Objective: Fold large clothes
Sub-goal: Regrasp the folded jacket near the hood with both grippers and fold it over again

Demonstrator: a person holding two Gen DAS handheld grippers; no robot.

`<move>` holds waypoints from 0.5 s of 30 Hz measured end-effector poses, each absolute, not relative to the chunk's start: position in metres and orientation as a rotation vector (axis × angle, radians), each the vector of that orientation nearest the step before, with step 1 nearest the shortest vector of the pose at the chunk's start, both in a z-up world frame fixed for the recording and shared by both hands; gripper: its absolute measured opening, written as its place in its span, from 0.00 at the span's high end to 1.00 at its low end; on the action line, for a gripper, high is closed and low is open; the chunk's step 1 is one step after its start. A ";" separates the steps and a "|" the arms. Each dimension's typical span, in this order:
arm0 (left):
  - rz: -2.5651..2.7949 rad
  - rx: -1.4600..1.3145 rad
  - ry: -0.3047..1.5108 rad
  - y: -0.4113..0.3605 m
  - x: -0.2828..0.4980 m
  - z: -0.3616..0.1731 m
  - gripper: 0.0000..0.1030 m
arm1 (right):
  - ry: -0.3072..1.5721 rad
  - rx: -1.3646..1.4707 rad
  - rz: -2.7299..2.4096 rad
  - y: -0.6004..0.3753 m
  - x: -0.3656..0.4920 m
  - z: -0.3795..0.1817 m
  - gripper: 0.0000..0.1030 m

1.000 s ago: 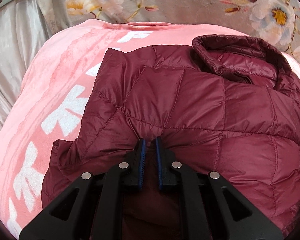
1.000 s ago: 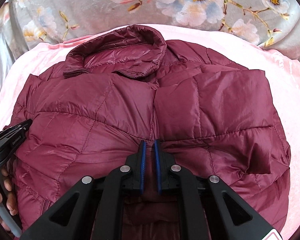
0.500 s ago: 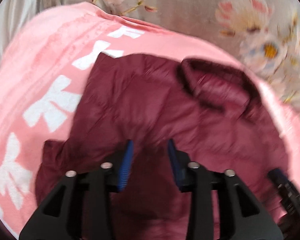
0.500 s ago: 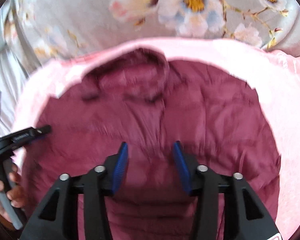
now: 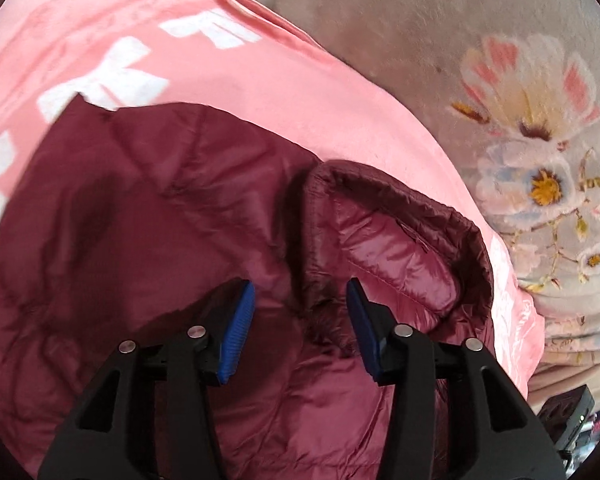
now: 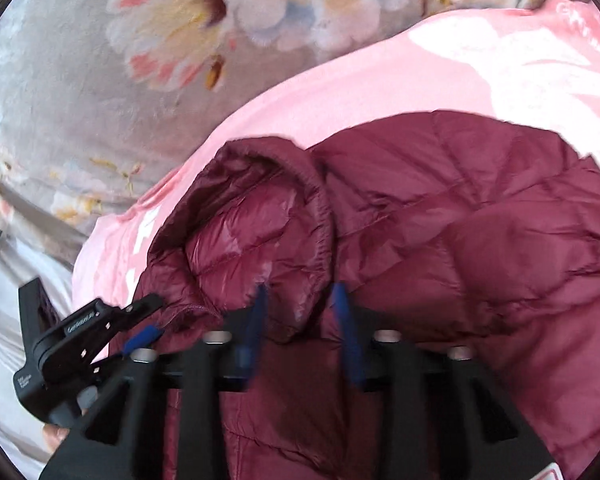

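Left wrist view shows the left gripper with its two black fingers and blue ribbed pads spread wide apart, holding nothing. Under and ahead of the jaws lies the puffy dark red quilted jacket, spread out on a soft pink blanket with big white letters. The jacket's round stand-up collar sits just ahead of the right finger, with its shiny inside showing. The flat red body of the jacket fills the space ahead of the left finger and off to that side. Past the pink blanket, farther out from the jaws, is a grey fuzzy cover with big pale flowers. Right wrist view shows the right gripper with its fingers apart too, and nothing between them. This view is blurry near the pads. The same red jacket lies under these jaws and stretches off to the right of them. Its collar is just ahead of the jaws and a little to the left. The left gripper shows low at the left side of this view, next to the collar edge. The pink blanket lies beyond the jacket, and the flowered grey cover lies beyond that.
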State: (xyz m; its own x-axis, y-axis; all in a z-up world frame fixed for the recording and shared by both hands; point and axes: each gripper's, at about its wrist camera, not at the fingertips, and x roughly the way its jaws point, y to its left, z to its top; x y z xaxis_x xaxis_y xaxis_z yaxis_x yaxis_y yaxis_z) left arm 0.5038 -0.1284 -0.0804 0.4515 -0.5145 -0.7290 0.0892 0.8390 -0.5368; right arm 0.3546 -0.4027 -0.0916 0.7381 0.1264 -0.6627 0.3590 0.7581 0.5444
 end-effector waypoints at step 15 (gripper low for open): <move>-0.443 -0.183 0.932 -0.136 0.475 -0.097 0.93 | 0.819 0.317 -0.243 -0.377 0.348 -0.107 0.92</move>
